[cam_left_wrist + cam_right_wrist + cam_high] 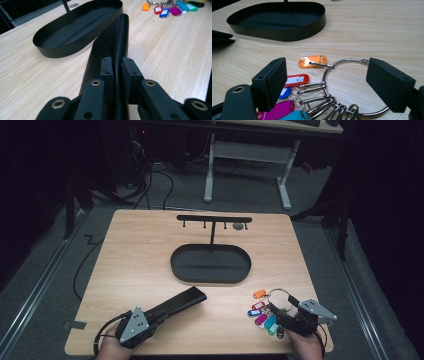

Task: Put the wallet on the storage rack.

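since the left gripper (117,68) is clamped on the black leather case (113,47), lying flat near the oval tray (175,265), it stays pinned. right gripper (325,82) jaws wide, straddling the key ring (342,75) on the table (140,255), nothing gripped yet, probably lining up a grab.

A long black case (176,304) with a pebbled, leathery skin lies slantwise on the wooden table near its front edge, its near end pinched from both sides. To its right a big steel ring (352,87) lies flat, fanned with smaller rings and plastic tags (263,314): orange, red, blue, magenta, teal.
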